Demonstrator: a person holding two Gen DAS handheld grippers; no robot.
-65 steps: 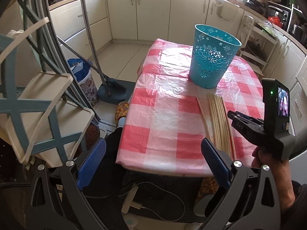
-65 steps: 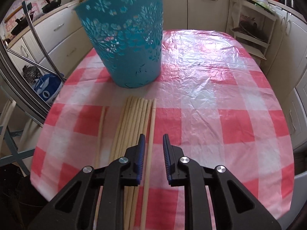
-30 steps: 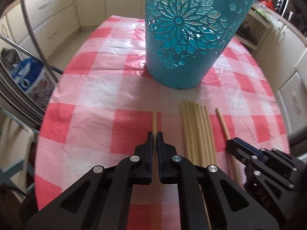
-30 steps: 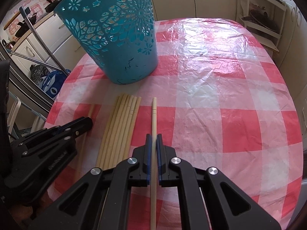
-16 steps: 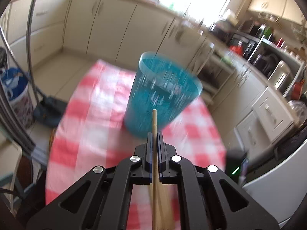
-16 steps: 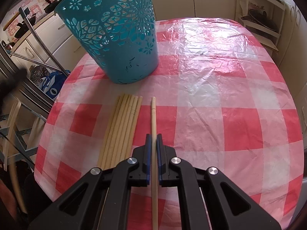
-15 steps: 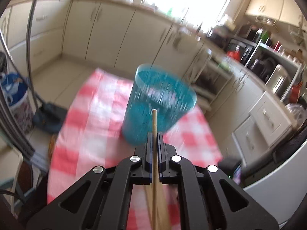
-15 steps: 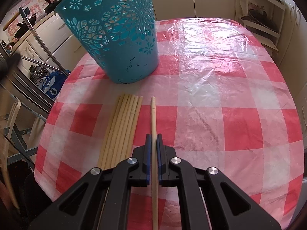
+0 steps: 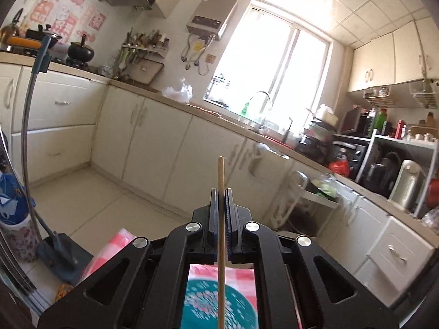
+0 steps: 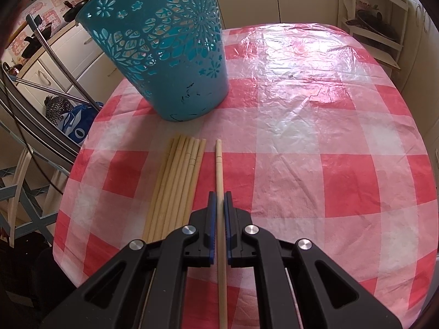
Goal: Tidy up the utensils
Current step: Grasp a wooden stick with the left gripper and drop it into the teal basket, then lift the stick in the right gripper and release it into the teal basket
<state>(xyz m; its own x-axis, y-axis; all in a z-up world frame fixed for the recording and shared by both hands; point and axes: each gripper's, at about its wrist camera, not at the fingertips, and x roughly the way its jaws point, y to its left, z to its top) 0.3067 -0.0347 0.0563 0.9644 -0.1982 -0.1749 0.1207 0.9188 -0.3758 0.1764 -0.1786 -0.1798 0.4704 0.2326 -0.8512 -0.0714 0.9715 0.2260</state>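
Checked table (image 10: 315, 164), both tongs gripping chopsticks

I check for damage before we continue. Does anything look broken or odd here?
The blue basket has dark crack-like marks low on its wall, near the base. The chopsticks beside it lie neatly together.

left gripper (image 9: 221, 200): fingers clamped, near level | right gripper (image 10: 219, 203): fingers clamped, tilted down

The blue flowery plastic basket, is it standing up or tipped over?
Standing up. The blue flowery plastic basket sits on its flat bottom on the red-checked tablecloth, open rim on top.
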